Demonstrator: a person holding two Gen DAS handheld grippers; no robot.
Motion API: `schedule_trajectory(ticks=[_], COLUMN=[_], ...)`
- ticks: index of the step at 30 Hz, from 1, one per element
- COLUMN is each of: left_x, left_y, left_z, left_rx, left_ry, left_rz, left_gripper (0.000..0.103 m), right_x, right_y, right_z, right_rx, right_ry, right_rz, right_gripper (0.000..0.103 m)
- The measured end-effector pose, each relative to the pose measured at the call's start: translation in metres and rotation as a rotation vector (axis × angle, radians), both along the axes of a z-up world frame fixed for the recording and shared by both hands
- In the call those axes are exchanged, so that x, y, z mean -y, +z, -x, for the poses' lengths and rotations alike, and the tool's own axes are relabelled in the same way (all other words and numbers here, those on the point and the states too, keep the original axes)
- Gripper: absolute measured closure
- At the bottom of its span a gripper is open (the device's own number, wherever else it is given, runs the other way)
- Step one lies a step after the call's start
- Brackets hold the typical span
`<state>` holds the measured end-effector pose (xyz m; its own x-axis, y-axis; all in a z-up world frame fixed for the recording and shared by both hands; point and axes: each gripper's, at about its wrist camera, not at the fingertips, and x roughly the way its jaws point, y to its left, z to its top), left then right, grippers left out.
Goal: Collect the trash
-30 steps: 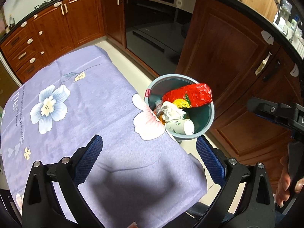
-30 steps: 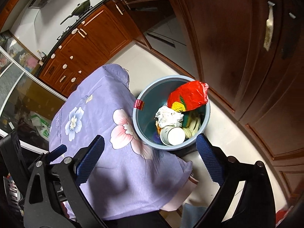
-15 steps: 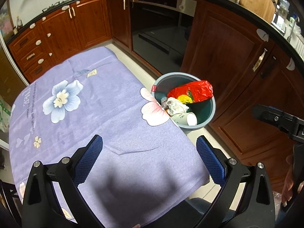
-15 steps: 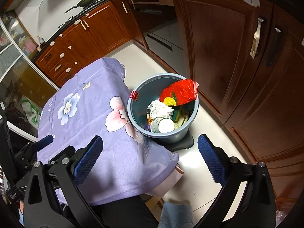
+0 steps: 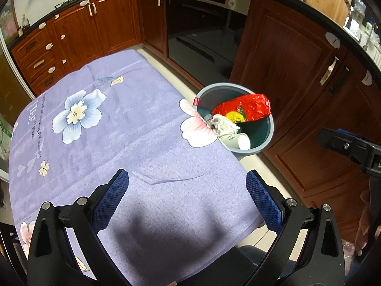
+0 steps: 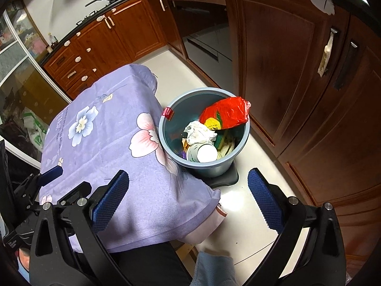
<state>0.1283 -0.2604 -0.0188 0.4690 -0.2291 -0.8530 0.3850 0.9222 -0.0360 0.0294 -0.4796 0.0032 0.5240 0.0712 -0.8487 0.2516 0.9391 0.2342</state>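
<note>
Kitchen bench (image 5: 123,128) bare; bin (image 6: 166,128) at its right edge holds trash; left tool (image 5: 188,195) and right tool (image 6: 188,195) wide open, empty; task looks complete

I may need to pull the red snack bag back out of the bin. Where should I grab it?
Take the red snack bag by its crumpled upper end near the bin rim on the cupboard side, coming from above. That end sticks up free; the lower end lies against the crumpled tissue.
</note>
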Motion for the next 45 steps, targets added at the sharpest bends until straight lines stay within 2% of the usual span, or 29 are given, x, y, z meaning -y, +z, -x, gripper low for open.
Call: schedule_trajectory(ticks=[14, 45], left_x=[-0.007, -0.006], left_y=[-0.025, -0.035], left_z=[-0.012, -0.015], left_rx=[-0.06, -0.073], left_ry=[0.015, -0.008], left_rz=[-0.001, -0.019], left_gripper=[0.004, 0.004], right_x=[0.005, 0.005], right_y=[-0.027, -0.043], right_z=[-0.016, -0.025], right_rx=[-0.072, -0.118], right_ry=[-0.009, -0.013], right_rz=[-0.006, -0.016], right_gripper=[0.007, 0.007])
